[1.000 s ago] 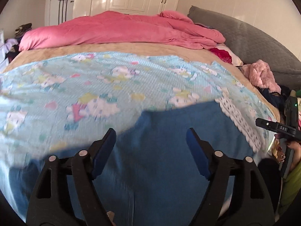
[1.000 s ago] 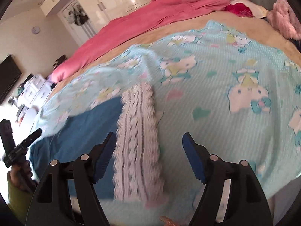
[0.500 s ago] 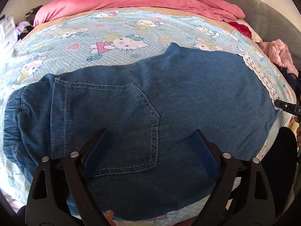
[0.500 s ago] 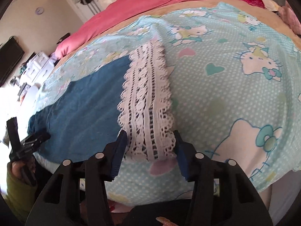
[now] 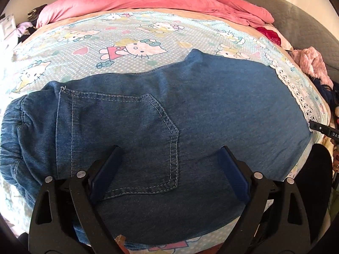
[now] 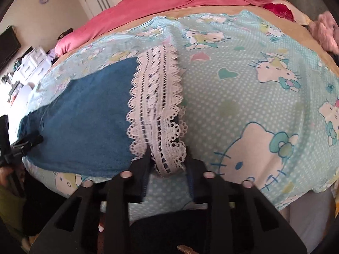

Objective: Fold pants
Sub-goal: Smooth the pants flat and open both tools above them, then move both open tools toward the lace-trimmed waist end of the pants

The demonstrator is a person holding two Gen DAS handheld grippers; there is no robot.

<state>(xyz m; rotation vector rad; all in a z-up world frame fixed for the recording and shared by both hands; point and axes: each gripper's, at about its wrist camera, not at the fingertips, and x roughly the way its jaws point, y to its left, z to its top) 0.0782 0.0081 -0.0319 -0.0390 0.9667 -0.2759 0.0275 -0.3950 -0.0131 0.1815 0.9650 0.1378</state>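
Left gripper angles steeply down with its jaws spread wide, fingers standing well apart and clamping nothing. Right gripper tilts down too, and its jaws have just been closing, now drawn in narrow around the lace trim bunched between them.
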